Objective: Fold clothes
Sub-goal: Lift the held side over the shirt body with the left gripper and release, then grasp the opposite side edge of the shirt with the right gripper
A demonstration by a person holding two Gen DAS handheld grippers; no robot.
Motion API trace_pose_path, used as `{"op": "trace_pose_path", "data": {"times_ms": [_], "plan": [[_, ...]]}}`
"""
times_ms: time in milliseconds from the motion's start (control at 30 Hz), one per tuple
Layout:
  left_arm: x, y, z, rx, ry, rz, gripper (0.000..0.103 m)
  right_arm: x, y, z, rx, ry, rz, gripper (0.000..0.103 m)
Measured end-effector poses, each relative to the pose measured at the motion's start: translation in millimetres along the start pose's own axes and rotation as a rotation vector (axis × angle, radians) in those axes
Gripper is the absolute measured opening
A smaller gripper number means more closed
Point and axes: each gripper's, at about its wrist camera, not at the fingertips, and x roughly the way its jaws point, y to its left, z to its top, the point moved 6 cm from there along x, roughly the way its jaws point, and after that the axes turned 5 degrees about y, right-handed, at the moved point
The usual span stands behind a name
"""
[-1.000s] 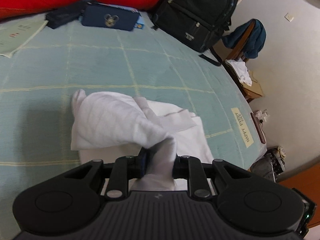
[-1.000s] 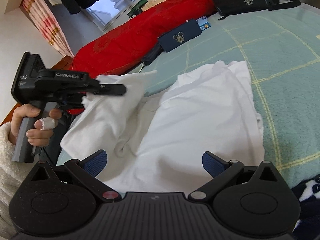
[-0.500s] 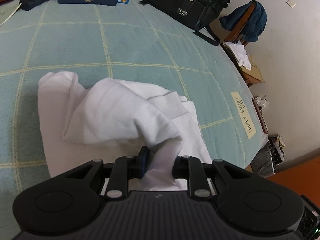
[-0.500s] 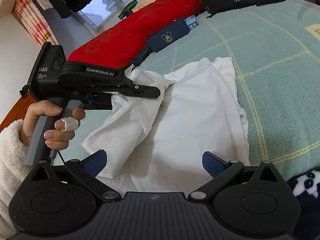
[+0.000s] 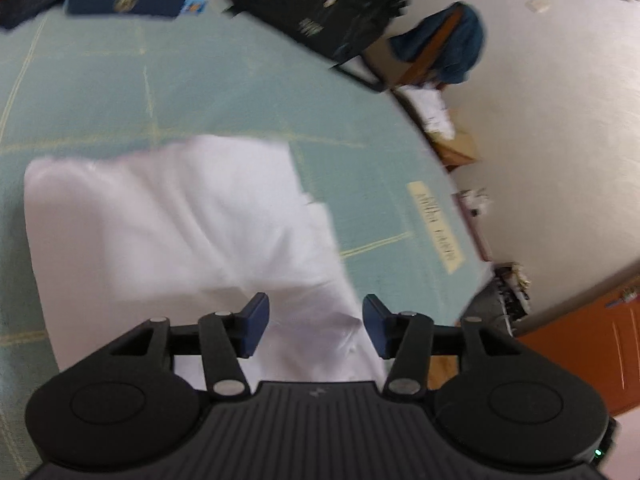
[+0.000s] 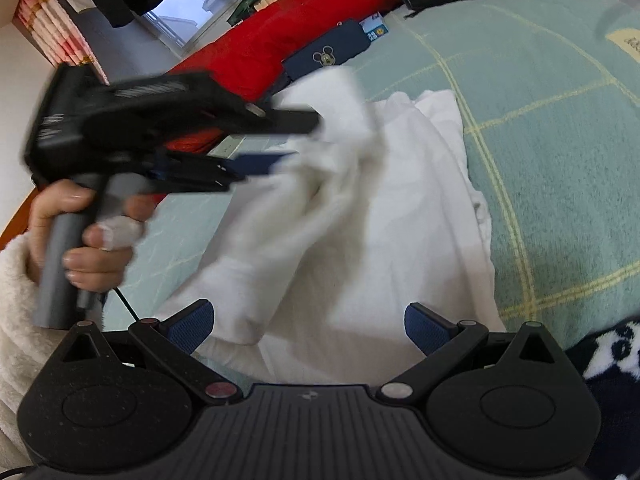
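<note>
My left gripper (image 5: 315,322) has its jaws opening, blue pads apart, with white cloth lying beneath the gap and nothing pressed between them. From the right wrist view the same left gripper (image 6: 280,144) hangs over the white garment (image 6: 360,216), its upper finger touching a raised fold (motion blur keeps me from telling more). My right gripper (image 6: 310,320) has its jaws wide apart, the garment's near edge lying between the pads but untouched by them. The garment (image 5: 168,224) lies spread on the pale green checked bedspread (image 5: 224,92), one part doubled over the rest. A hand (image 6: 80,236) in a fleecy white sleeve grips the left gripper's handle, one finger bandaged. Farther out sit a navy pouch (image 6: 328,54) with a mouse emblem, a red quilt (image 6: 288,28) and a black backpack (image 5: 324,8).
</note>
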Motion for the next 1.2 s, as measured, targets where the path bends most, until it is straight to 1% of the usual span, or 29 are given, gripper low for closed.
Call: {"op": "trace_pose_path", "data": {"times_ms": [67, 100, 167, 233, 300, 400, 467, 567, 633, 667, 733, 800, 867, 933, 1033, 1133, 1200], "plan": [[-18.4, -4.5, -5.5, 0.052, -0.041, 0.035, 0.064, -0.4, -2.7, -1.9, 0.011, 0.005, 0.015, 0.103], [-25.6, -5.5, -10.6, 0.082, -0.057, 0.072, 0.067, -0.7, -4.1, -2.8, 0.017, 0.007, 0.023, 0.103], [-38.5, -6.5, -22.6, 0.14, -0.084, 0.159, 0.07, -2.9, -7.8, -3.4, 0.034, 0.004, 0.043, 0.103], [-50.4, -6.8, -39.1, 0.196, -0.11, 0.244, 0.071, -6.1, -11.7, -3.5, 0.058, -0.001, 0.073, 0.103], [-62.0, -8.0, -58.7, 0.234, -0.136, 0.279, 0.073, -10.0, -15.9, -1.4, 0.092, -0.011, 0.119, 0.103], [-79.5, -9.9, -81.3, 0.252, -0.186, 0.309, 0.078, -14.1, -19.4, 6.3, 0.138, -0.027, 0.195, 0.103], [-90.5, -7.2, -92.8, 0.232, -0.219, 0.328, 0.079, -15.5, -20.9, 14.0, 0.164, -0.035, 0.248, 0.103], [-101.0, -3.7, -107.1, 0.209, -0.231, 0.353, 0.079, -9.0, -25.6, 30.0, 0.204, -0.035, 0.286, 0.103], [-105.0, -5.1, -114.8, 0.243, -0.232, 0.396, 0.08, -3.4, -27.7, 40.6, 0.224, -0.034, 0.286, 0.103], [-105.2, -5.7, -117.5, 0.26, -0.23, 0.416, 0.083, -0.4, -27.4, 45.7, 0.223, -0.037, 0.285, 0.103], [-104.7, -6.3, -122.1, 0.285, -0.226, 0.445, 0.084, 6.0, -26.9, 55.0, 0.22, -0.043, 0.275, 0.103], [-102.5, -5.2, -125.2, 0.28, -0.218, 0.447, 0.084, 19.1, -28.2, 64.9, 0.218, -0.032, 0.263, 0.103], [-100.6, -4.9, -126.4, 0.274, -0.215, 0.448, 0.084, 33.4, -32.1, 69.0, 0.248, -0.005, 0.26, 0.103], [-99.8, -5.1, -127.9, 0.275, -0.215, 0.452, 0.084, 42.3, -31.1, 67.9, 0.251, 0.011, 0.263, 0.103], [-99.2, -4.5, -128.0, 0.275, -0.214, 0.46, 0.084, 47.4, -25.0, 63.5, 0.232, 0.018, 0.257, 0.103], [-98.2, -3.3, -127.3, 0.279, -0.21, 0.475, 0.084, 45.4, -22.7, 58.8, 0.24, -0.003, 0.267, 0.103], [-97.2, -3.3, -128.2, 0.283, -0.207, 0.471, 0.084, 44.1, -18.0, 63.8, 0.232, -0.001, 0.266, 0.103]]}}
